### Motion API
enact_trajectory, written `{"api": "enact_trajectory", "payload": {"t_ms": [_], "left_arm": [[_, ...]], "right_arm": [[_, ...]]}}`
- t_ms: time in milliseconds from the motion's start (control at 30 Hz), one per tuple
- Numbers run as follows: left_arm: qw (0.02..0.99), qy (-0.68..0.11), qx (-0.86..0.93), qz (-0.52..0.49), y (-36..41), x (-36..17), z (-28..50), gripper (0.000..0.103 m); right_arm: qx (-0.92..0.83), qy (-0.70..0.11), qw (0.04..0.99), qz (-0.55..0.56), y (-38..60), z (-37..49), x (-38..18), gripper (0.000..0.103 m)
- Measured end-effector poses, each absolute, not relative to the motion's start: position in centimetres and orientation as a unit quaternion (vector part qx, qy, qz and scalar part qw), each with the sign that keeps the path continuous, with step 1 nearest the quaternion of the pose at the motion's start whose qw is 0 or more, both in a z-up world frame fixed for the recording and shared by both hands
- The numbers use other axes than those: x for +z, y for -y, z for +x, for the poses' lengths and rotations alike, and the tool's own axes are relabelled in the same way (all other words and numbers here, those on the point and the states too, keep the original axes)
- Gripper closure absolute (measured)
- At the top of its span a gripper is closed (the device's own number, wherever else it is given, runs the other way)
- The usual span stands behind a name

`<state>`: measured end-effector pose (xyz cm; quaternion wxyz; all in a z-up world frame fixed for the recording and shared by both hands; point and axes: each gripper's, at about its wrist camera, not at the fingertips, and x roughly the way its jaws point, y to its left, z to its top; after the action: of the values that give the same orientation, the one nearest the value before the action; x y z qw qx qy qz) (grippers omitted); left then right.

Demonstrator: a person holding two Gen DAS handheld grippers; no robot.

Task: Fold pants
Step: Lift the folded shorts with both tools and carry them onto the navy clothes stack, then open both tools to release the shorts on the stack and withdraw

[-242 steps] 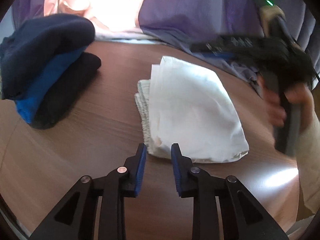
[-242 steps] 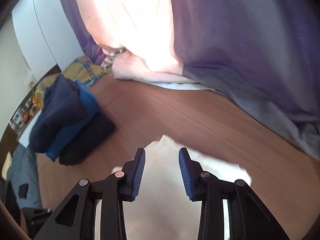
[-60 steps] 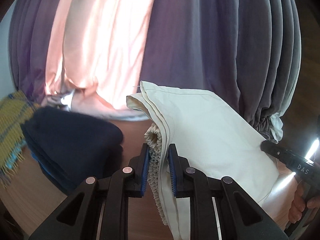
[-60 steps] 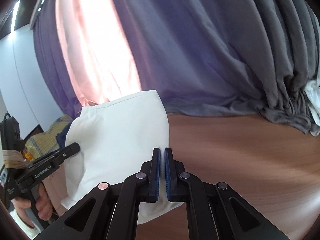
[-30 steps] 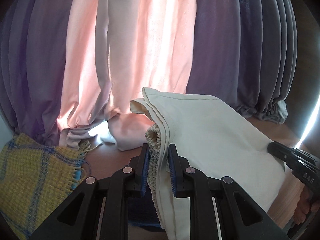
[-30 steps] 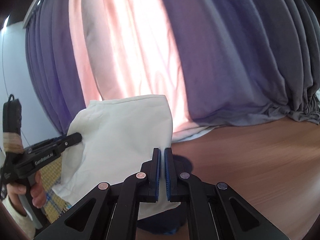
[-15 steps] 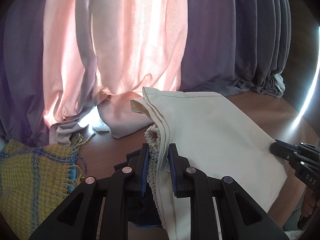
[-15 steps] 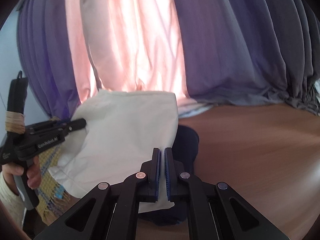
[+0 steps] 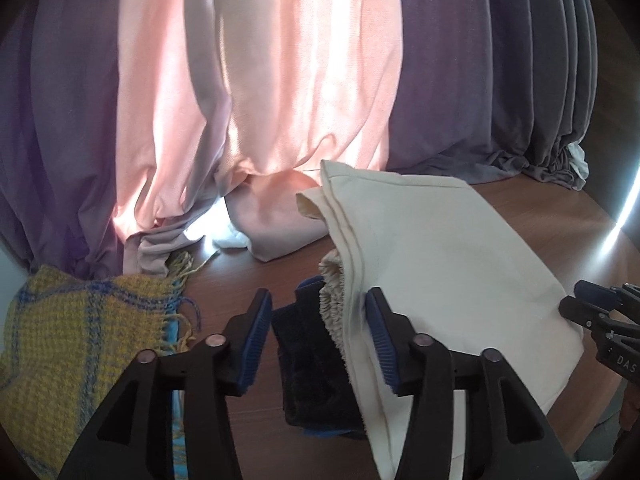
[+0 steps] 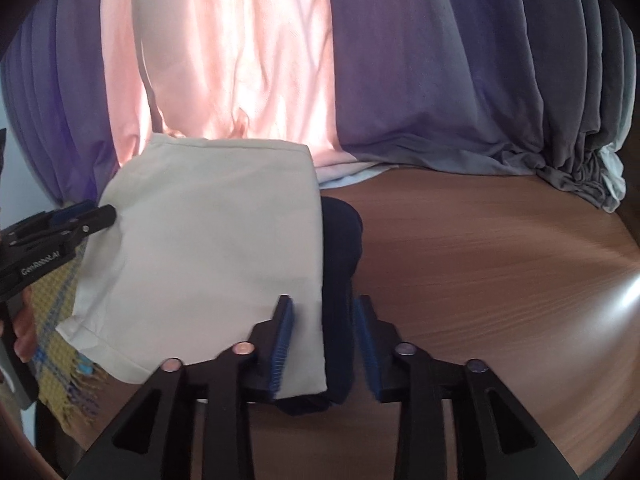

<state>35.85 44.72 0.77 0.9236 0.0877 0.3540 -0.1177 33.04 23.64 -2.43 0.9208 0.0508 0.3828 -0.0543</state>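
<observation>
While both grippers stood with their jaws wide apart and gripping nothing, the folded cream pants (image 9: pixel 448 264) lay on top of a stack of dark folded clothes (image 9: pixel 312 364) on the wooden table (image 10: pixel 500 264). In the left wrist view the pants filled the centre and right of the frame, their ruffled waistband edge sitting between the fingers of the left gripper (image 9: pixel 318 334), close to the right-hand blue pad. Their long axis ran from the lower centre of that frame up toward the curtains (image 9: pixel 280 80), with the far hem lying just short of the pink folds. The right gripper (image 10: pixel 322 338) straddled the opposite edge in its own view: the pants' near corner lay against its left-hand pad, and the dark stack showed in the gap beside it.

Bare wood lay open across the right half of the right wrist view, out to the table's curved rim at lower right. At the upper edge the curtains bunched onto the tabletop. A yellow and blue woven cloth (image 9: pixel 72 344) with a fringe occupied the lower left of the left wrist view, near the stack but apart from it.
</observation>
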Motion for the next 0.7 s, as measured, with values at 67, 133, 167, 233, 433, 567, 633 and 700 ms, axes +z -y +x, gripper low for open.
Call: {"api": "enact_trajectory", "payload": {"t_ms": [67,133,167,233,433,567,633,700], "left_arm": [[0.923,-0.359,-0.112,0.084,-45.0,0.3,36.1,0.047],[0.922,-0.364,-0.11,0.076,-45.2,-0.2,36.4,0.047],[0.922,-0.364,-0.111,0.07,-45.4,-0.3,36.5,0.047],[0.924,-0.36,-0.116,0.056,-45.7,0.2,36.2,0.047],[0.94,-0.311,-0.13,0.046,-45.5,3.6,34.7,0.051],[0.932,-0.31,-0.179,0.052,-43.7,4.1,35.5,0.083],[0.922,-0.321,-0.212,0.047,-42.7,3.8,36.1,0.089],[0.917,-0.33,-0.218,0.056,-41.8,3.2,36.8,0.09]], "right_arm": [[-0.058,-0.379,0.923,0.045,-23.8,32.9,-2.6,0.065],[-0.057,-0.383,0.921,0.038,-23.9,33.1,-3.0,0.065],[-0.057,-0.385,0.92,0.038,-23.9,33.2,-3.2,0.065],[-0.057,-0.393,0.917,0.038,-24.0,33.4,-3.6,0.065],[-0.053,-0.362,0.929,0.051,-23.9,32.4,-1.3,0.065],[-0.018,-0.332,0.94,0.07,-24.4,31.5,0.5,0.065],[0.008,-0.33,0.941,0.074,-25.1,31.2,0.9,0.066],[0.03,-0.331,0.94,0.08,-25.7,30.9,0.7,0.069]]}}
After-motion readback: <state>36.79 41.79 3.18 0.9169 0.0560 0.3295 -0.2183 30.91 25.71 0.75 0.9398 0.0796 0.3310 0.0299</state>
